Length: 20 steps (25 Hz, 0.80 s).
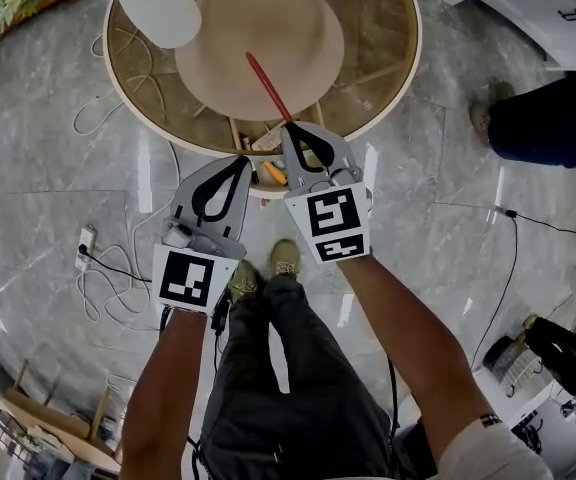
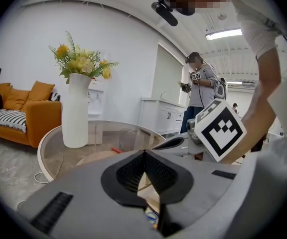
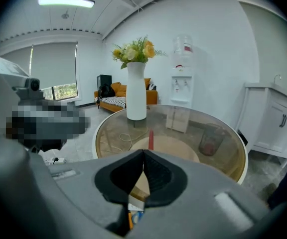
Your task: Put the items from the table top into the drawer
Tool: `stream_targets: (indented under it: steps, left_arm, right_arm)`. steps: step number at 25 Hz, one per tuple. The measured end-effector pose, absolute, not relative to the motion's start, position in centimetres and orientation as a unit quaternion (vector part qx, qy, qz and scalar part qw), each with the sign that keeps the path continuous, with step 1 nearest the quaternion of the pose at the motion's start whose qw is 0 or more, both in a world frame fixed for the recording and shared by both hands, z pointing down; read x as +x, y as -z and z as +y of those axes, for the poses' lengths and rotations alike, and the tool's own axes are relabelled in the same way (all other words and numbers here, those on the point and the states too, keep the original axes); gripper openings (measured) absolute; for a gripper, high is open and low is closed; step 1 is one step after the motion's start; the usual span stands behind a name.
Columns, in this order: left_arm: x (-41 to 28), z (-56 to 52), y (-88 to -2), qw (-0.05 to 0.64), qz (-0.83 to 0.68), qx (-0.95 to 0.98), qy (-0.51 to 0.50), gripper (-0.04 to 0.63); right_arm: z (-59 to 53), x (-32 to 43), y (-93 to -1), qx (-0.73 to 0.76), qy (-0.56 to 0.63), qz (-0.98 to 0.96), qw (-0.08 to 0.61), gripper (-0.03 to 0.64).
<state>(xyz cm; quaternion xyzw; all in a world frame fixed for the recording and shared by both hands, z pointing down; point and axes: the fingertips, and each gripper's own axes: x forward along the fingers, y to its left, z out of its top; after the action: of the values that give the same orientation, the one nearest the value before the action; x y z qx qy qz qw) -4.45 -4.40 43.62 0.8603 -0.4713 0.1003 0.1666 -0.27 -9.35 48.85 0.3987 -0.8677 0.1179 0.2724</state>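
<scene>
A long red stick lies on the round glass table, and it also shows as the red stick just past the jaw tips in the right gripper view. My right gripper is shut with its tip at the stick's near end; nothing shows between its pads. My left gripper is shut and empty, low beside it at the table's near edge. Below both tips the drawer stands open, with orange and blue items in it. In the left gripper view my left gripper has its jaws closed together.
A white vase with yellow flowers stands at the table's far left. Cables and a power strip lie on the floor to my left. Another person's leg is at the right, a white cabinet beyond. A person stands behind the table.
</scene>
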Motion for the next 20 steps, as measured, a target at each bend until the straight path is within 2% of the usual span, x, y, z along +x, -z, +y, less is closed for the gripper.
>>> stream_targets:
  steps: [12, 15, 20]
  left_arm:
    - [-6.1, -4.1, -43.6, 0.177, -0.491, 0.848, -0.099, 0.000]
    - [-6.5, -3.8, -44.0, 0.180, -0.492, 0.846, -0.100, 0.000]
    - [-6.9, -3.9, -44.3, 0.185, -0.493, 0.845, -0.097, 0.000]
  right_arm:
    - [-12.8, -1.9, -52.8, 0.369, -0.154, -0.844, 0.356, 0.109]
    - [-12.9, -2.2, -53.1, 0.366, -0.151, -0.843, 0.363, 0.110]
    - [-12.6, -2.7, -53.1, 0.359, -0.138, -0.847, 0.366, 0.071]
